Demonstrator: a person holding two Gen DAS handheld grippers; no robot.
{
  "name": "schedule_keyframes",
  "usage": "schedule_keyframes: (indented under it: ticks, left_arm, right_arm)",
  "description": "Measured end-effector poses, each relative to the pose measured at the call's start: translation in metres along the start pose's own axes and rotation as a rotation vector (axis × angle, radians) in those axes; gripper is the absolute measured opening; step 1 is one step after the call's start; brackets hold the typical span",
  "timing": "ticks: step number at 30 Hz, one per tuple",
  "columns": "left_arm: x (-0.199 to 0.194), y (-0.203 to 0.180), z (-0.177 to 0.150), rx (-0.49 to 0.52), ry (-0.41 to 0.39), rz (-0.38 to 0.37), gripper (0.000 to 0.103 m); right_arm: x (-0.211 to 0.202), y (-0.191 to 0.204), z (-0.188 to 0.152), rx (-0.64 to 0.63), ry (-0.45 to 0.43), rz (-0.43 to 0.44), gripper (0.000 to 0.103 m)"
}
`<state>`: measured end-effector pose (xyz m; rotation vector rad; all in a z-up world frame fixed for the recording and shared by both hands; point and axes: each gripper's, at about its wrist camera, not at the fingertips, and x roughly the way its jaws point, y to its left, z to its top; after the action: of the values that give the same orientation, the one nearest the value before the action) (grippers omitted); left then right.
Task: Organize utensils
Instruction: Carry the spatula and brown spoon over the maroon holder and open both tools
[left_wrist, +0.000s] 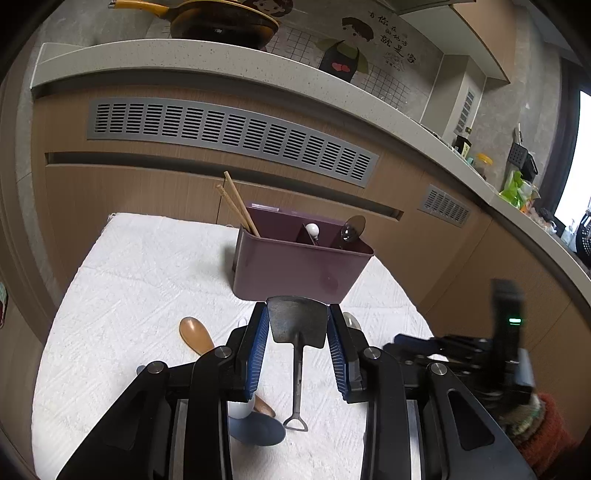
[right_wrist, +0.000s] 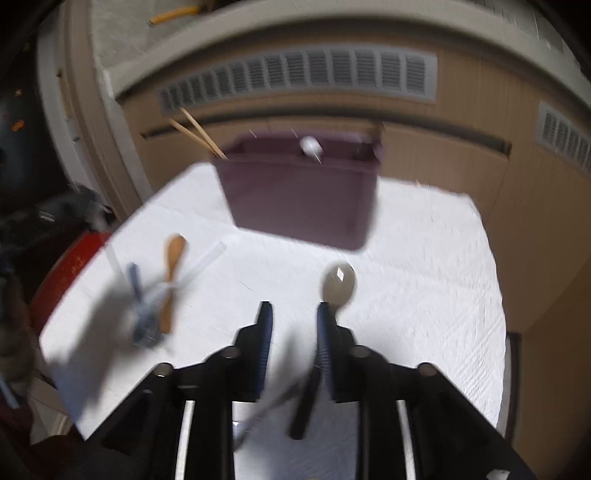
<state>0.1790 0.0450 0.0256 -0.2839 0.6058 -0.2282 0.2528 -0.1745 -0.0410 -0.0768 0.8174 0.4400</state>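
Observation:
A purple utensil holder (left_wrist: 299, 266) stands on a white cloth (left_wrist: 140, 280), with chopsticks (left_wrist: 238, 206), a white-tipped utensil (left_wrist: 312, 230) and a dark spoon (left_wrist: 349, 230) in its compartments. My left gripper (left_wrist: 297, 328) is open around a small dark metal shovel-shaped spoon (left_wrist: 297, 332) lying between the fingers. A brown wooden spoon (left_wrist: 197, 334) and a blue spoon (left_wrist: 258, 428) lie to its left. The right wrist view is blurred: my right gripper (right_wrist: 293, 317) is open above the cloth, a metal spoon (right_wrist: 338, 284) just ahead of its right finger. The holder (right_wrist: 299, 199) stands beyond.
Kitchen cabinets with grey vents (left_wrist: 229, 129) rise behind the cloth, under a countertop (left_wrist: 221, 62) holding a pan (left_wrist: 221, 22). In the right wrist view a wooden spoon (right_wrist: 171, 280), a blue utensil (right_wrist: 138, 295) and a clear straw-like item (right_wrist: 207, 260) lie at the cloth's left.

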Motion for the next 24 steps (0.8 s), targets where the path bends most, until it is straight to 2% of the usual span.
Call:
schedule_keyframes:
  ticks: [6, 8, 11, 13, 16, 18, 20, 24]
  left_arm:
    - [0.012, 0.001, -0.001, 0.002, 0.027, -0.009, 0.033]
    - [0.016, 0.003, -0.001, 0.003, 0.037, -0.009, 0.033]
    - [0.022, 0.004, -0.001, 0.003, 0.047, -0.007, 0.033]
    - [0.025, 0.005, -0.002, 0.005, 0.052, -0.005, 0.033]
    - [0.026, 0.006, -0.002, 0.003, 0.055, -0.005, 0.033]
    - [0.025, 0.006, -0.003, 0.004, 0.055, -0.005, 0.033]
    - [0.025, 0.006, -0.003, 0.007, 0.056, -0.005, 0.033]
    - [0.024, 0.003, -0.002, 0.005, 0.046, -0.003, 0.033]
  right_arm:
    - [0.062, -0.028, 0.005, 0.143, 0.163, -0.008, 0.024]
    - [0.070, -0.026, 0.010, 0.144, 0.149, -0.026, 0.027]
    - [0.085, -0.012, 0.021, 0.069, 0.161, -0.068, 0.034]
    - [0.095, -0.003, 0.028, 0.014, 0.173, -0.115, 0.034]
    - [0.102, -0.003, 0.036, 0.026, 0.176, -0.134, 0.030]
    - [0.093, -0.004, 0.037, 0.050, 0.143, -0.130, 0.030]
    - [0.069, -0.001, 0.037, 0.046, 0.053, -0.101, 0.030]
    - [0.016, 0.005, 0.032, 0.006, -0.093, -0.114, 0.030]
